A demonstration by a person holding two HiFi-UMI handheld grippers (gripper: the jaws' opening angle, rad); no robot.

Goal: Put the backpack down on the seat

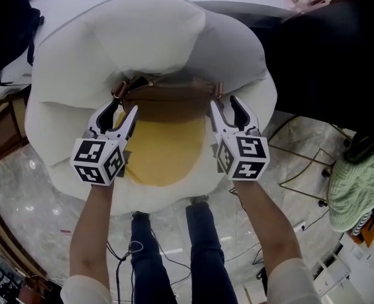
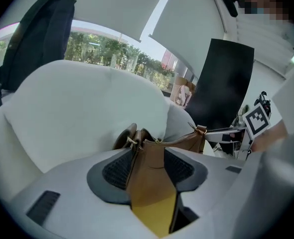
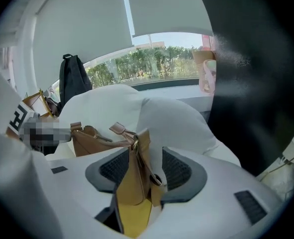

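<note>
Two bare forearms (image 1: 90, 233) reach forward and down from the bottom of the head view, roughly parallel, each ending in a marker cube; beyond the cubes, the left gripper (image 1: 123, 111) and the right gripper (image 1: 225, 106) point away from the person towards the backrest of a white rounded armchair (image 1: 73, 62). The brown leather backpack (image 1: 171, 99) lies at the back edge of the yellow seat cushion (image 1: 165, 154), against the backrest, and looks to be already set down; its long axis runs left to right across the seat, from one gripper to the other. The left gripper's fingers (image 2: 116, 169) stand wide, with the backpack's left end and strap hardware in the gap, the pads not squeezing it; the right gripper's fingers (image 3: 179, 169) are equally wide around the right end and its buckle, again with no sign of pressing. Both hands are equally near, one at each end, at about the same height and slightly converging. The backpack lies straight ahead of both pairs of fingers; the next move is probably a straight pull back towards the person, and a strap could catch on a pad.
</note>
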